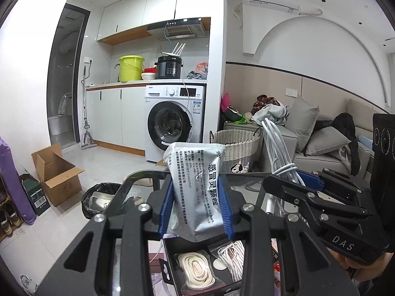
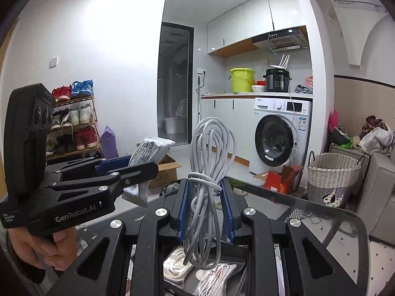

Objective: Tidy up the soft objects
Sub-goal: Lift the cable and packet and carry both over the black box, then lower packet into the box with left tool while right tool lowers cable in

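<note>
My left gripper [image 1: 196,194] is shut on a grey-white printed sachet [image 1: 195,185], held upright between its blue pads. That sachet [image 2: 150,150] also shows in the right wrist view, in the left gripper [image 2: 128,165] beside me. My right gripper [image 2: 206,197] is shut on a coiled grey cable bundle [image 2: 209,172], which stands up and hangs below the pads. The same cable bundle [image 1: 276,148] appears at right in the left wrist view, clamped in the right gripper [image 1: 296,175]. Below both grippers lies a black tray [image 1: 172,251] with a bagged white cord [image 1: 196,268] and another bagged cord [image 2: 217,278].
A dark glass table [image 2: 308,209] lies under the grippers. Beyond it stand a woven laundry basket [image 1: 235,148], a washing machine [image 1: 172,123], a grey sofa [image 1: 321,148] with cushions and clothes, an open cardboard box [image 1: 56,175], a black-lined bin [image 1: 98,197] and a shoe rack [image 2: 74,120].
</note>
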The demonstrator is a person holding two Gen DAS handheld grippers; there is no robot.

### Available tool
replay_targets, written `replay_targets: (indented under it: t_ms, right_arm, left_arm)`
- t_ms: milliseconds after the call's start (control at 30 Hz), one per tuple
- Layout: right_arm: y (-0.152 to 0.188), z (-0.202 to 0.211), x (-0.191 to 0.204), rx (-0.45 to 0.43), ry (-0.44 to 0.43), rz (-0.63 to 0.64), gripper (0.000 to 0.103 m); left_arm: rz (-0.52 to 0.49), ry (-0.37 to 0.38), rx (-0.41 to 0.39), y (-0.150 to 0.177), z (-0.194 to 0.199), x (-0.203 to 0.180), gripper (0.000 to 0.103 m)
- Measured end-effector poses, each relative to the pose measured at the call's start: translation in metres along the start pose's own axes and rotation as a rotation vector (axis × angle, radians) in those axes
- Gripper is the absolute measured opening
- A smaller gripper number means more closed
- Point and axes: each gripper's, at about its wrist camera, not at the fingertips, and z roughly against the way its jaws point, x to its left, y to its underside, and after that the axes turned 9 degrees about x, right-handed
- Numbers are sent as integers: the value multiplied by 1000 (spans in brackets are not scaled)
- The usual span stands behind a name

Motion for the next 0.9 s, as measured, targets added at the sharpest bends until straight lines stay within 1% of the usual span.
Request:
replay_targets:
  t_ms: [233,300,367,500,633,700,767,833,900]
  right_arm:
    - [6,-17,1,59,0,-6,25]
    - [8,-22,0,82,-8,-7,25]
    - [11,-28,1,102,0,-2,25]
    - [16,-42,-1,159,11,-5,25]
    - [28,-60,-4,241,29,-9,25]
    - [34,-69,-7,283,14,-20,25]
    - [41,-80,-11,338,11,-35,25]
    - [48,-88,-13,379,12,-45,24]
    - [55,-96,-15,423,3,-51,25]
  left_arm:
    - [-15,-2,26,0,-6,-4,33]
    - [1,4,45,1,-11,-2,33]
    - [32,13,82,2,-18,3,33]
    - [32,0,133,5,-30,5,33]
    - [42,4,219,11,-47,5,33]
    - [48,9,297,17,-60,6,33]
    - [57,16,357,22,-71,6,33]
    - [62,4,424,28,-83,5,33]
    - [75,5,472,34,-92,6,33]
